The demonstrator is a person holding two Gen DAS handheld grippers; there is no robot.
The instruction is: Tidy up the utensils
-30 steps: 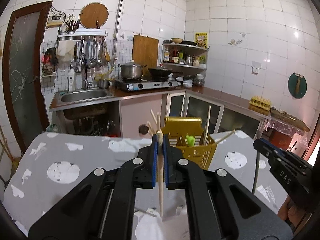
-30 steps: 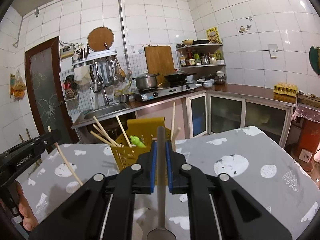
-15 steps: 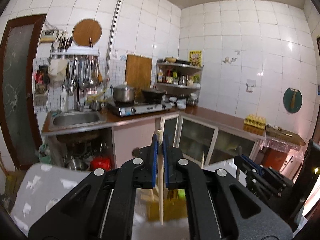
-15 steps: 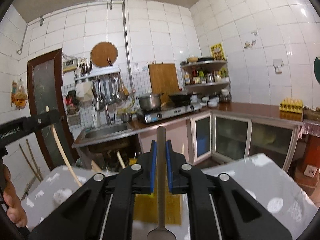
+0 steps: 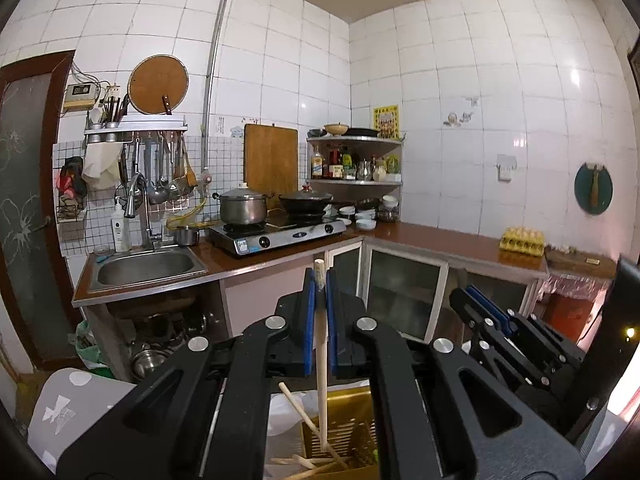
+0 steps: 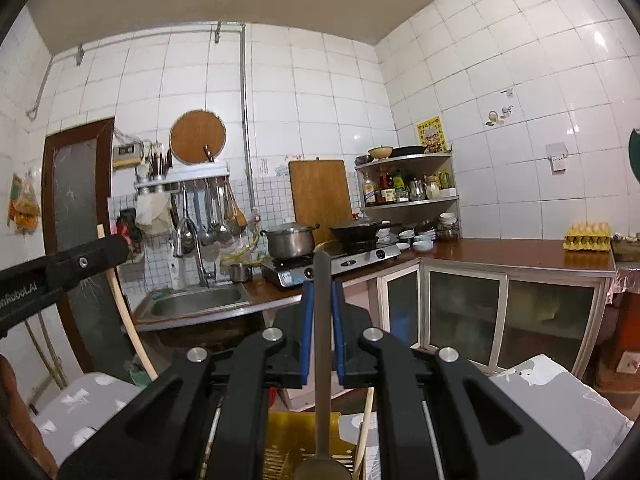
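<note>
Chopstick [image 5: 321, 344] is being pinched by left gripper [image 5: 319, 280], spoon [image 6: 322, 344] by right gripper [image 6: 321, 292], jaws nearly closed; basket [image 5: 344, 432] rim may be struck during lowering.

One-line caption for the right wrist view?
Right gripper clamps a metal spoon upright above the yellow utensil basket.

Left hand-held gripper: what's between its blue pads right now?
A wooden chopstick, clamped upright between the left hand-held gripper pads, its lower end over the yellow basket. The left wrist view shows it.
</note>
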